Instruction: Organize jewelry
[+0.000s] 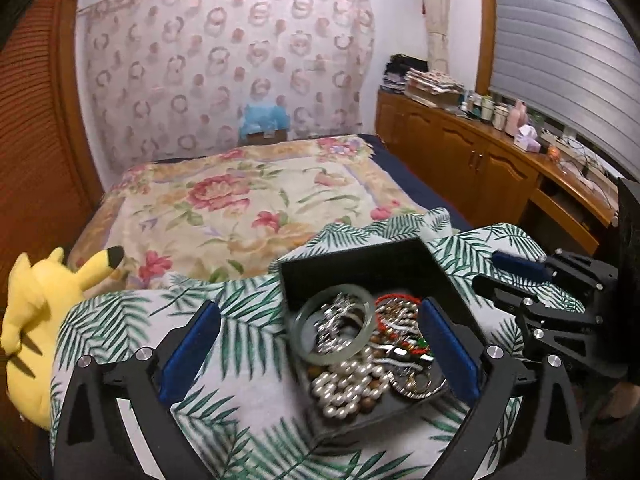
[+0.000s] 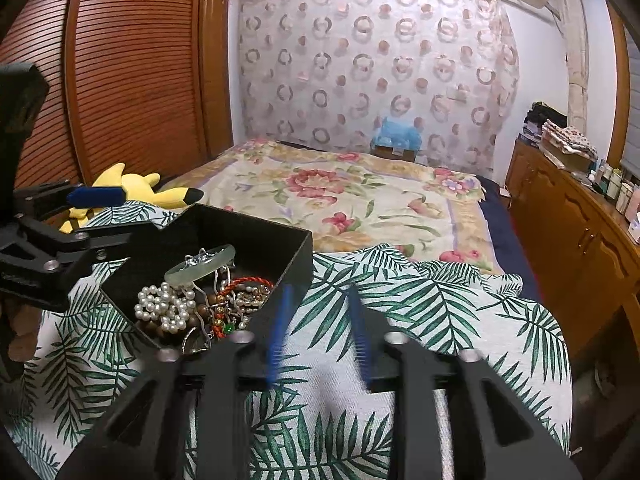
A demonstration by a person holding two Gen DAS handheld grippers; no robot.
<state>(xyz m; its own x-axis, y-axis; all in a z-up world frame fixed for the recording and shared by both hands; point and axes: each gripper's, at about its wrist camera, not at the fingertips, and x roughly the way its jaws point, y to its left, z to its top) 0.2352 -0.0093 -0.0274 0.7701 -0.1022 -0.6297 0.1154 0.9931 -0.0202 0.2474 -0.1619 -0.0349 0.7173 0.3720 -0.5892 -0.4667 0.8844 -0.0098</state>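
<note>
A black open box (image 1: 360,264) (image 2: 248,236) sits on a leaf-print cloth (image 1: 120,320) (image 2: 420,320). In it lie a pale green jade bangle (image 1: 332,324) (image 2: 200,264), tilted on the heap, a pearl necklace (image 1: 348,388) (image 2: 164,304), a red bead bracelet (image 1: 396,304) (image 2: 248,282) and several other pieces. My left gripper (image 1: 320,308) (image 2: 108,218) stands wide open over the box's left part, with the bangle between its pads and untouched. My right gripper (image 2: 320,296) (image 1: 496,276) is open just right of the box, with only cloth between its fingers.
A yellow plush toy (image 1: 36,320) (image 2: 132,188) lies left of the cloth. A floral bedspread (image 1: 240,208) (image 2: 360,200) stretches behind. A wooden cabinet (image 1: 480,160) (image 2: 580,232) with clutter on top runs along the right. Louvred wardrobe doors (image 2: 132,80) stand at the left.
</note>
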